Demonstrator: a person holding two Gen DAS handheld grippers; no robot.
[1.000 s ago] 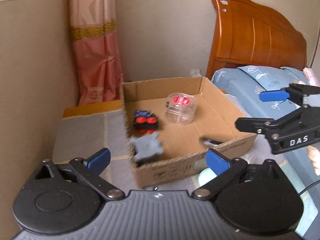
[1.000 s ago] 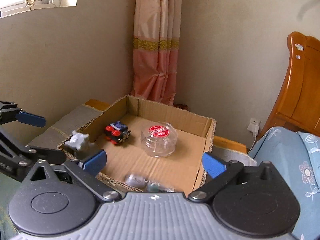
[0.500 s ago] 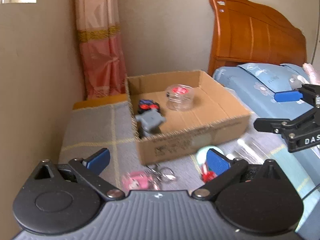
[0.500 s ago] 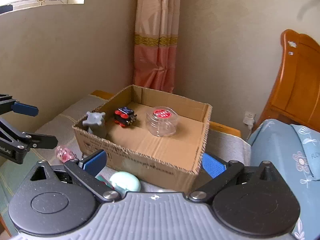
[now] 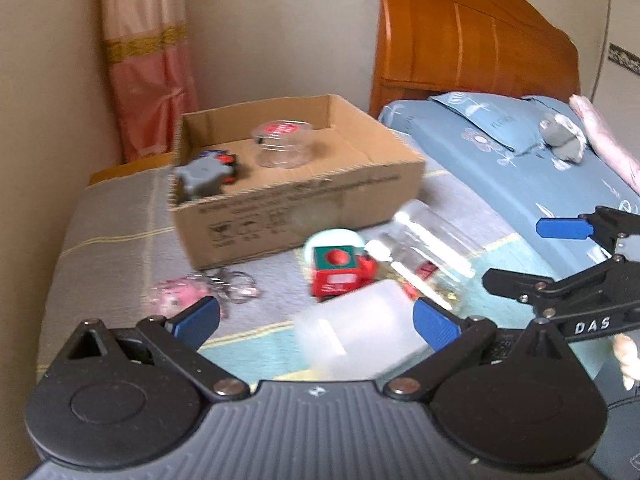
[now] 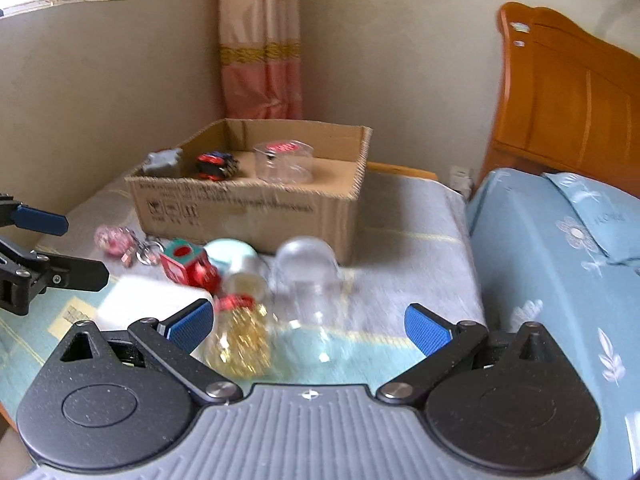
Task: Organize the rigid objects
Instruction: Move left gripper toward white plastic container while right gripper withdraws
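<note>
A cardboard box [image 5: 304, 196] [image 6: 248, 204] stands on the blanket. In it are a grey knob [image 5: 200, 174], a red-and-black toy car [image 6: 214, 164] and a clear round tub with a red lid [image 5: 282, 144]. In front of it lie a pink keychain [image 5: 176, 298], a red-and-green toy cube [image 5: 338, 270], a white plastic box [image 5: 360, 336], a clear jar [image 6: 310, 280] and a jar with gold contents [image 6: 242, 326]. My left gripper [image 5: 316, 320] is open above the white box. My right gripper [image 6: 308, 322] is open above the jars.
A bed with a blue sheet [image 6: 560, 260] and wooden headboard [image 5: 472, 48] lies to the right. A pale green round object [image 6: 232, 254] sits by the box front. A pink curtain [image 6: 260, 48] hangs in the corner; walls close the left and back.
Both grippers have pulled back from the box and lowered, so the loose objects in front of it have come into view. Both stay open and empty.
</note>
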